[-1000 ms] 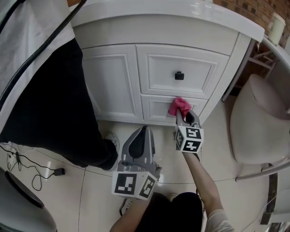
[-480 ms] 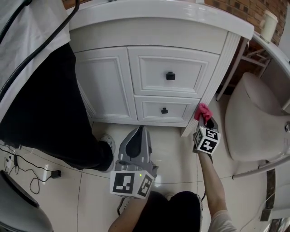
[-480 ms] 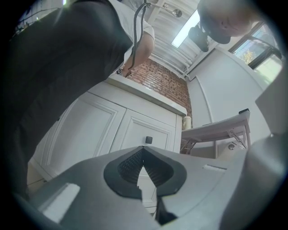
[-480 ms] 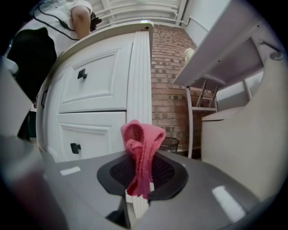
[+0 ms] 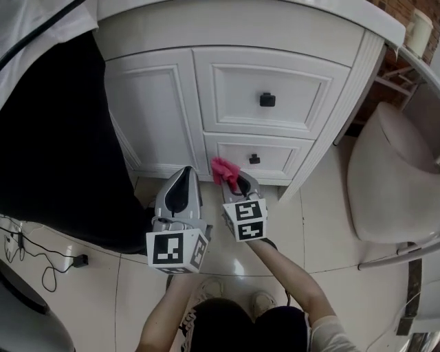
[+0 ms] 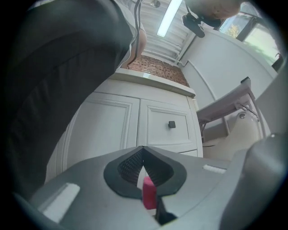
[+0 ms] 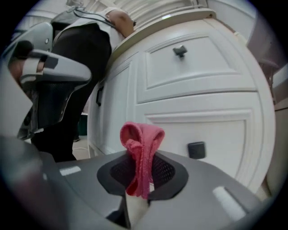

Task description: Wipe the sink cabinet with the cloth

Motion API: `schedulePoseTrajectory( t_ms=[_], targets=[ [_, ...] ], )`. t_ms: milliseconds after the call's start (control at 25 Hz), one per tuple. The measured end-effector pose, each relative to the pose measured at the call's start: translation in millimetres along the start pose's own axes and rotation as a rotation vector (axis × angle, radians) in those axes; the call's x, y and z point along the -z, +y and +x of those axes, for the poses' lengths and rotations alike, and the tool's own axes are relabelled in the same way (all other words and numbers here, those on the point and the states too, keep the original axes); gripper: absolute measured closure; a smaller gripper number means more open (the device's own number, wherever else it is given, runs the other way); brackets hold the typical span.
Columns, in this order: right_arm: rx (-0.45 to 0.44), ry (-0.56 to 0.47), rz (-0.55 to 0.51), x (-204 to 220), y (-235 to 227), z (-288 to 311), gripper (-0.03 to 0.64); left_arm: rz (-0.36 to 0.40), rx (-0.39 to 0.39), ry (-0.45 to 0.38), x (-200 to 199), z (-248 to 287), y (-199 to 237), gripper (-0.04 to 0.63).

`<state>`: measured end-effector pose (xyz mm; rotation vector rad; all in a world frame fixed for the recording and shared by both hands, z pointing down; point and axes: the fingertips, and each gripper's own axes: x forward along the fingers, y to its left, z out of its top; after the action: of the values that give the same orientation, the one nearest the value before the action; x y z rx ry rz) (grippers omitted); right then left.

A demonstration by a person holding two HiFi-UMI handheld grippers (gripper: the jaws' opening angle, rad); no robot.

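A person [image 5: 58, 144] stands at the left of the head view in black trousers and a white top that shows in the upper left corner. On the pale tiled floor [image 5: 330, 227], at the lower left, a thin black cable [image 5: 27, 237] loops about and a small black plug [image 5: 81, 260] lies near it. A pale rounded seat [image 5: 388, 179] fills the right side. At the upper right there is a strip of brick wall [image 5: 407, 9], with a white roll [image 5: 419, 31] below it. My two shoes [image 5: 210, 289] show at the bottom edge. In the left gripper view a long ceiling light [image 6: 170, 18] glows at the top.
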<state>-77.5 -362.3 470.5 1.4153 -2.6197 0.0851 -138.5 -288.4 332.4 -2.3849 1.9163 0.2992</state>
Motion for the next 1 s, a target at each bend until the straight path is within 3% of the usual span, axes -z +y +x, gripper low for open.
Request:
schedulePoseTrajectory(
  t_ms=[80, 160, 320, 600, 760, 1000],
  targets=[
    [-0.048, 0.005, -0.049, 9, 23, 22, 0.555, 0.026, 0.016, 0.012, 17, 3, 3, 0.591],
    [-0.041, 0.000, -0.053, 13, 25, 37, 0.554, 0.036, 0.027, 0.018, 33, 7, 4, 0.591],
    [0.066, -0.013, -0.001, 21, -17, 35, 0.554, 0.065, 0.053, 0.011, 52, 10, 1, 0.591],
    [0.255, 0.008, 0.059, 58, -115, -18, 0.554, 0.046, 0.073, 0.027, 76, 16, -14, 0.591],
    [0.381, -0.024, 0.162, 66, -167, -50, 0.554, 0.054, 0.107, 0.037, 83, 18, -29, 0.591],
    [0.494, -0.010, 0.171, 83, -216, -90, 0.554, 0.063, 0.101, 0.045, 87, 21, -35, 0.591]
  ],
)
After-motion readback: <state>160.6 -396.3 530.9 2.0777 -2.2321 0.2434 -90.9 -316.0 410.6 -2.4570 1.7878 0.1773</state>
